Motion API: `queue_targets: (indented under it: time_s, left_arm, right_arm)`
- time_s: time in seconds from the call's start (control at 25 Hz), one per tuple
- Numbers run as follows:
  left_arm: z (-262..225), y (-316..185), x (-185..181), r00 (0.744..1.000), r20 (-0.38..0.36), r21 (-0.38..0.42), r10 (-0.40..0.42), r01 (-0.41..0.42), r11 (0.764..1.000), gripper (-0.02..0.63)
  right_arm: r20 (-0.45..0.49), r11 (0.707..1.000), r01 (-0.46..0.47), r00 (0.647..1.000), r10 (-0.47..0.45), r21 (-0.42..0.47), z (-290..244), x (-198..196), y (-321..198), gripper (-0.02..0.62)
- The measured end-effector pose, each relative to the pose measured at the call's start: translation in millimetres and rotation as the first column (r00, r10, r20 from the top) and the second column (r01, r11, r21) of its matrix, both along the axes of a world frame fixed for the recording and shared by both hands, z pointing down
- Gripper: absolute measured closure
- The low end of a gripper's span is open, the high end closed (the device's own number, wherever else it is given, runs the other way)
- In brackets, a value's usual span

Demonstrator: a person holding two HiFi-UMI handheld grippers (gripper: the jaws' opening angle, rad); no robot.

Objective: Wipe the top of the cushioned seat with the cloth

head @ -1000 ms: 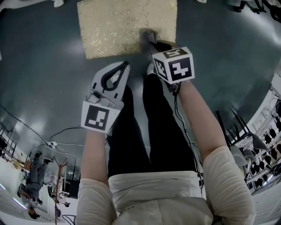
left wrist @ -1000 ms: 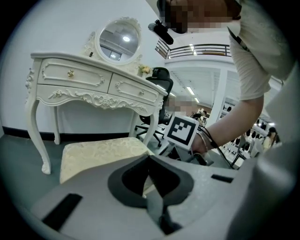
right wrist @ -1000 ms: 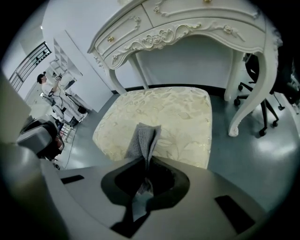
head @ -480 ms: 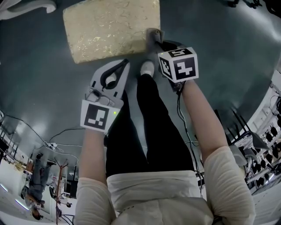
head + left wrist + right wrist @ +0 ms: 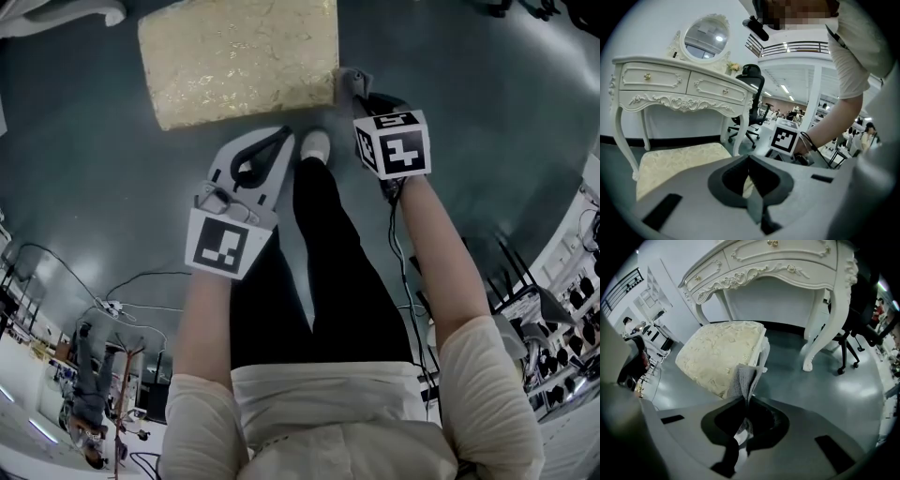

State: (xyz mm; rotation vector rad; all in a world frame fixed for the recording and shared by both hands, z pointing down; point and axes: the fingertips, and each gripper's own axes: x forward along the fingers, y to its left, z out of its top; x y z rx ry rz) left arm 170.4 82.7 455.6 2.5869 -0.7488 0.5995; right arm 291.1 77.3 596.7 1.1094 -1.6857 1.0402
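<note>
Head view alone: looks steeply down on the square cushioned seat [image 5: 239, 61], cream fabric with a glinting gold leaf pattern, standing on a smooth grey floor [image 5: 94, 187]. Shows black trousers [image 5: 309, 281] and one white shoe [image 5: 316, 145] just short of the seat's near edge, and thin cables [image 5: 141, 279] trailing over the floor at lower left.

Right gripper view alone: shows the right gripper [image 5: 743, 401] clenched on a grey, waffle-textured cloth [image 5: 746, 378], folded and standing up out of the jaws in front of the seat's near corner. Cannot tell whether cloth and cushion touch. From above, just beside the seat's right near corner, partly hidden by the black-and-white marker cube [image 5: 394, 142].

Left gripper view alone: shows the left gripper [image 5: 749, 158] closed tip to tip on nothing, near the seat and pointed at it, with a strip of cushion visible through the rounded opening behind the tips.

Behind the seat in both gripper views: a white dressing table [image 5: 684, 89] with carved scrollwork, curved legs and small drawer knobs. Oval mirror [image 5: 705, 37] on top, seen from the left only. Beyond the table leg, a black office chair [image 5: 750, 79].
</note>
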Motion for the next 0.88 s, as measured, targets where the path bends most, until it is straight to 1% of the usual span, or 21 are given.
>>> queue_targets:
  time_s: [0.24,0.4,0.64,0.88]
  left_arm:
    - [-26,-12,-3,1.0,-0.03,0.033,-0.008,0.009,0.999,0.603]
    - [-49,-20,-16,0.999,-0.04,0.072,0.001,0.002,0.997,0.603]
    - [-90,-26,-45,0.999,-0.037,0.156,0.038,-0.032,0.987,0.603]
    - [-139,-37,-88,1.0,-0.022,0.205,0.007,-0.003,0.979,0.603]
  right_arm:
    - [0.006,0.998,-0.02,1.0,0.02,0.058,-32,-3,-1,0.569]
    - [0.007,0.993,-0.04,0.999,0.039,0.114,-58,-13,-7,0.569]
    - [0.064,0.976,-0.059,0.997,0.047,0.208,-110,-51,-16,0.569]
    - [0.116,0.959,-0.104,0.99,0.075,0.263,-165,-94,-27,0.569]
